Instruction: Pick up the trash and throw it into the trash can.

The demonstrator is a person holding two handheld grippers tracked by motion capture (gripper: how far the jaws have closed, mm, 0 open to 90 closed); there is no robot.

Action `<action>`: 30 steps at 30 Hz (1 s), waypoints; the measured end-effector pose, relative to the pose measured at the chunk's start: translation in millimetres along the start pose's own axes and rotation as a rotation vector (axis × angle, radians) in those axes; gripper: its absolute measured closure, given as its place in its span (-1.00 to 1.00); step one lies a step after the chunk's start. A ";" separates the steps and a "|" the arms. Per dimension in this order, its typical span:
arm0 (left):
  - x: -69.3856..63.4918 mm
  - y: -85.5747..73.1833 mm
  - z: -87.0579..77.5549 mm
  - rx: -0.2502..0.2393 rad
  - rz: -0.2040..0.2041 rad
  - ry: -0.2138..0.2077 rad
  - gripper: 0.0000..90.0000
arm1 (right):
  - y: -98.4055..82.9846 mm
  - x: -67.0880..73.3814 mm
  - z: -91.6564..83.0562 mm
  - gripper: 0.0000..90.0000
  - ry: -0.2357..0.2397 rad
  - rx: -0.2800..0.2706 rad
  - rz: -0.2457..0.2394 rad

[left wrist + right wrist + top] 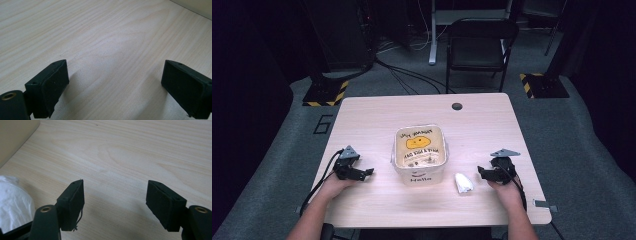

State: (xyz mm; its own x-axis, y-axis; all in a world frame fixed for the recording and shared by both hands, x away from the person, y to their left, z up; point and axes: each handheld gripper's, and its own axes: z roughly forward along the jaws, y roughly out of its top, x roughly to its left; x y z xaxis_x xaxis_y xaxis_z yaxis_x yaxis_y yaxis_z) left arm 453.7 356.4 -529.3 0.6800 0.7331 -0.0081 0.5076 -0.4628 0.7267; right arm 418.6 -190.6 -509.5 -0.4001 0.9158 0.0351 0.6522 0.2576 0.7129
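- A square tub is sitting in the middle of the pale wooden counter, its open top facing up toward the high view.
- Inside the tub, a yellow blob with a drawn face is showing against a tan lining, with lines of dark handwriting above and below it; those lines are too small for me to read.
- On the tub's near wall a small drawn face is showing, and under it one word that looks like "Hallo".
- A white crumpled wad, like tissue or a small bag, is lying on the counter just to the right of the tub and apart from it. Its long axis is running roughly from the person's side toward the far edge, leaning slightly left at the far end.
- The right gripper is resting low over the counter just right of the wad, pointing left toward it. In the right gripper view the wad is lying outside the left jaw, beside it, not between the jaws.
- The right jaws are standing apart with only bare counter between them, gripping nothing.
- The left gripper is sitting on the other side of the tub, pointing right toward it and well apart from the wad. Its jaws are spread wide over bare wood, holding nothing.
- A black folding chair is standing on the grey floor beyond the counter.
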 end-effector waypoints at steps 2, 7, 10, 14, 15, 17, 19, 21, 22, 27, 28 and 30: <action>-0.2 0.0 0.1 -0.002 -0.003 0.000 -0.84 | 0.9 0.9 -3.2 -0.32 0.006 -0.012 0.007; 0.0 0.0 -0.1 0.001 0.000 -0.001 -0.84 | 2.3 5.8 -8.7 -0.26 0.019 -0.006 -0.019; -0.3 -0.2 0.3 -0.004 -0.003 0.001 -0.84 | 4.1 9.9 -12.4 -0.24 0.036 -0.020 -0.026; -0.3 -0.3 0.4 -0.004 -0.002 0.002 -0.84 | 5.2 14.2 -14.0 -0.24 0.046 -0.033 -0.028; -0.2 -0.3 0.4 -0.004 -0.001 0.002 -0.84 | 6.0 16.8 -14.7 -0.22 0.054 -0.041 -0.036; -0.3 -0.3 0.4 -0.005 -0.003 0.002 -0.84 | 6.6 18.1 -15.3 -0.22 0.059 -0.043 -0.039; -0.3 -0.3 0.4 -0.005 -0.002 0.002 -0.84 | 7.8 21.4 -17.6 -0.18 0.073 -0.047 -0.042; -0.3 -0.3 0.4 -0.005 -0.002 0.002 -0.84 | 8.0 21.7 -17.9 -0.17 0.080 -0.049 -0.043; -0.3 -0.3 0.4 -0.005 -0.003 0.002 -0.84 | 8.3 22.3 -18.4 -0.16 0.087 -0.047 -0.035; -0.3 -0.3 0.4 -0.004 -0.002 0.001 -0.84 | 9.3 27.6 -21.0 -0.14 0.129 -0.056 -0.032; -0.3 -0.3 0.4 -0.004 -0.002 0.002 -0.84 | 9.7 28.9 -21.3 -0.14 0.133 -0.059 -0.041; -0.3 -0.3 0.4 -0.005 -0.003 0.002 -0.84 | 10.3 31.7 -21.8 -0.14 0.141 -0.061 -0.046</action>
State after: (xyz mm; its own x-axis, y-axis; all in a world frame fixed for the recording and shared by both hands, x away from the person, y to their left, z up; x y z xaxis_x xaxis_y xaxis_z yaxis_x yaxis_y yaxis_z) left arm 453.6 356.1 -529.8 0.6779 0.7351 -0.0088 0.5068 -0.4586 0.7299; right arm 398.6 -165.6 -485.8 -0.5181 0.8499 0.0961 0.5923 0.2754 0.7572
